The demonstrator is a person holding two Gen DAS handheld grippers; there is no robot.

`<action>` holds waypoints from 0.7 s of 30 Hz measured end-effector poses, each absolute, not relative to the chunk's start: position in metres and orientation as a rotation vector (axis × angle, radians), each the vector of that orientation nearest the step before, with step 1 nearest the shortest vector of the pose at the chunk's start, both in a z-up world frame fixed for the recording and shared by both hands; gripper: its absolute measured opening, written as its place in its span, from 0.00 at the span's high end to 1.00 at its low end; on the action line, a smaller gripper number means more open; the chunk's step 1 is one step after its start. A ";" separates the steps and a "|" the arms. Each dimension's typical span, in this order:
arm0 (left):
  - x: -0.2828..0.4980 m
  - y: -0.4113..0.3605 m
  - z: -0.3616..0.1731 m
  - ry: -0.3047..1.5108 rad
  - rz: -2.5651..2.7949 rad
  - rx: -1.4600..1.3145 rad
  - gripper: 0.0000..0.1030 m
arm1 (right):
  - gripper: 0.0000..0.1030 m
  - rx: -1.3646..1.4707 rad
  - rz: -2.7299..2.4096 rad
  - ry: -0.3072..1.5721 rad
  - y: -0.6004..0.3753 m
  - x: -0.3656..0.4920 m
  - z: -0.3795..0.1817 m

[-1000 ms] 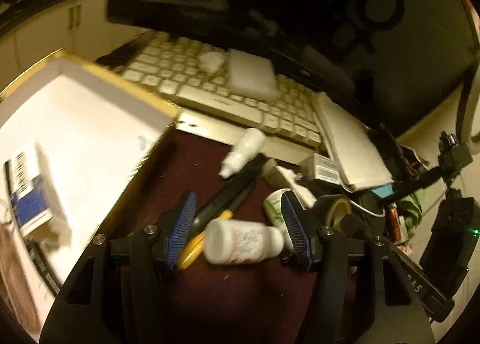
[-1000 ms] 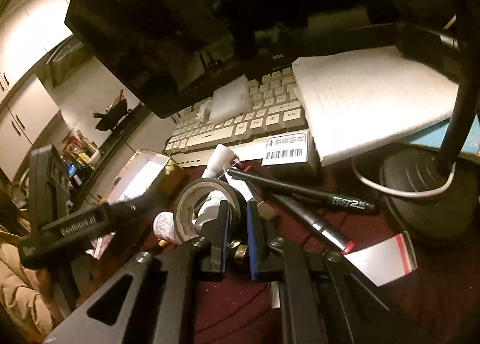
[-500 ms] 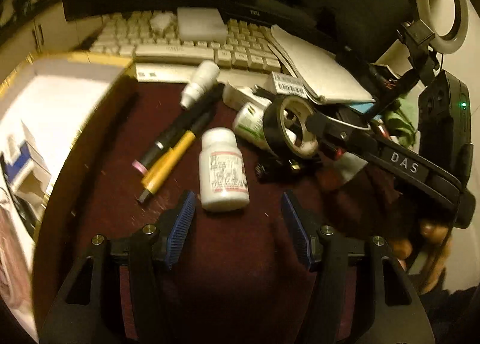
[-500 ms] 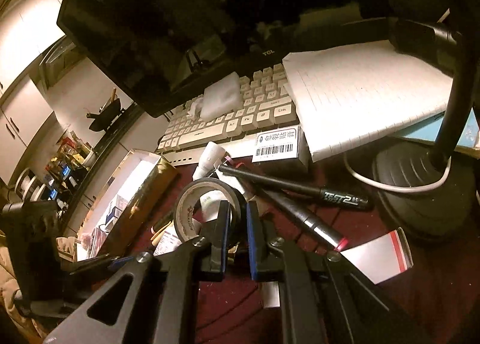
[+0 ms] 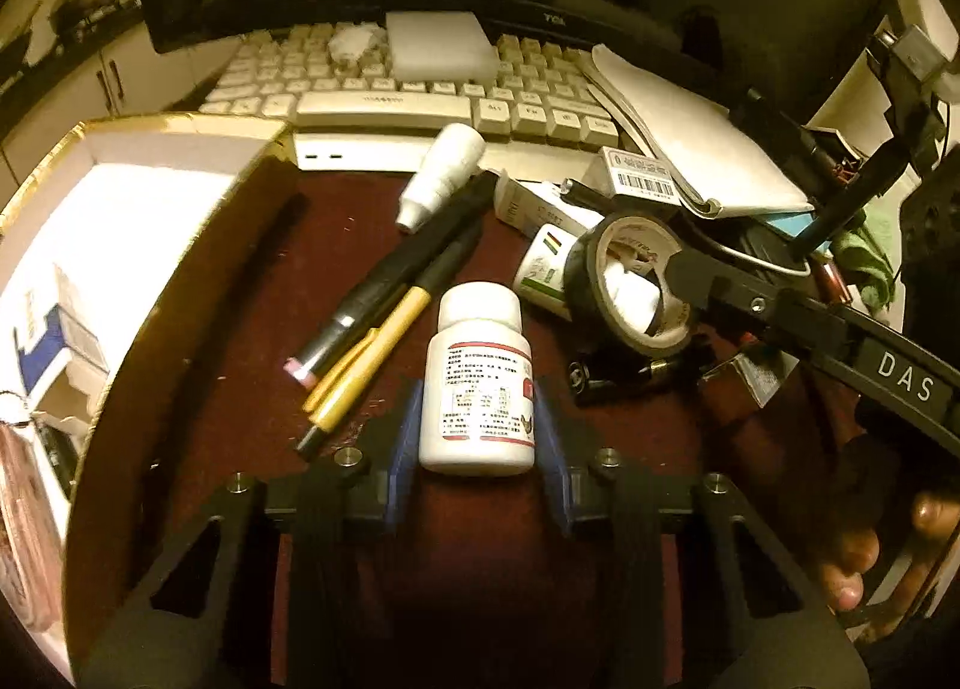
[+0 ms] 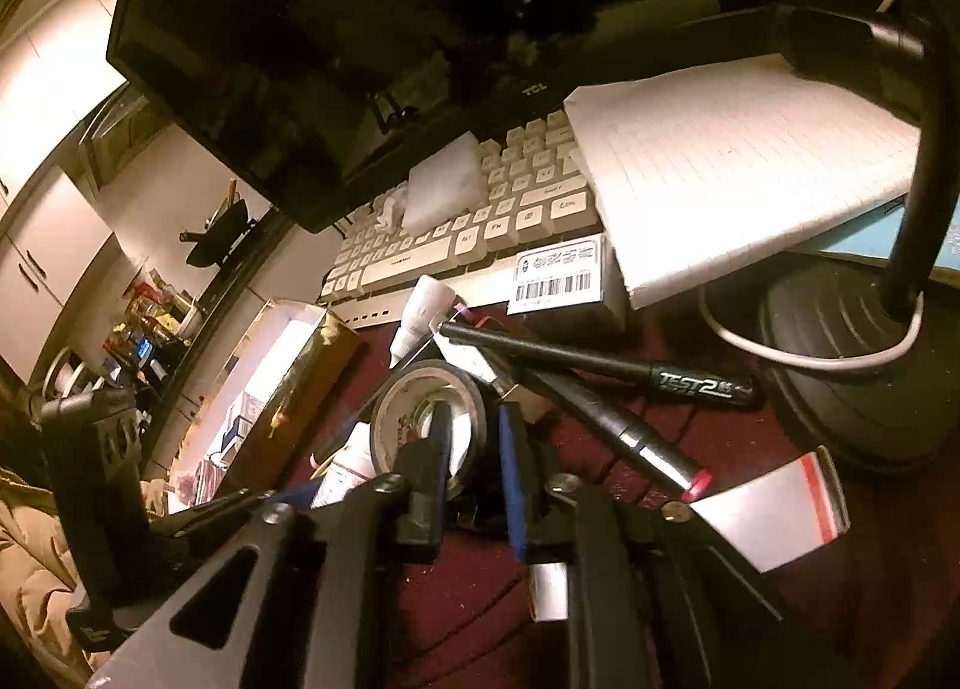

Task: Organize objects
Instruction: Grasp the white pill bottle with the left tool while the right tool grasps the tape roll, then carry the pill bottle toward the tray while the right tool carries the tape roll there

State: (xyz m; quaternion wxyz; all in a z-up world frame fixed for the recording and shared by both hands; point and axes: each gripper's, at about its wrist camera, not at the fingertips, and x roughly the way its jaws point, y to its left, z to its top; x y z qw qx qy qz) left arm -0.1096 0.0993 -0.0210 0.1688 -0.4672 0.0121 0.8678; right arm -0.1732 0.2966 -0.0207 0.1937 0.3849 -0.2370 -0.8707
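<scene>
Dark red desk surface (image 5: 252, 329) carries clutter. Left gripper (image 5: 478, 437) pinches the white pill bottle (image 5: 478, 383) beside two pens. Right gripper (image 6: 474, 449) seems clamped on the tape roll (image 6: 414, 401), near the keyboard (image 5: 390, 89).

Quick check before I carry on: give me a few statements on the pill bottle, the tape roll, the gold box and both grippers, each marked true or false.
1. The left gripper has its jaws around the pill bottle. True.
2. The right gripper is open and holds nothing. False: it is shut on the tape roll.
3. The tape roll lies inside the gold box. False: it is outside it, held over the dark red mat.
4. A white block rests on the keyboard. True.
</scene>
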 end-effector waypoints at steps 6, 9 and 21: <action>-0.088 0.081 -0.019 0.002 2.496 -1.331 0.66 | 0.74 1.085 -2.481 -0.577 0.288 -0.172 -0.020; -0.079 0.078 -0.022 -0.013 2.493 -1.335 0.66 | 0.81 1.108 -2.516 -0.509 0.284 -0.172 -0.021; -0.084 0.078 -0.025 -0.063 2.473 -1.341 0.66 | 0.94 1.047 -2.534 -0.482 0.282 -0.165 -0.014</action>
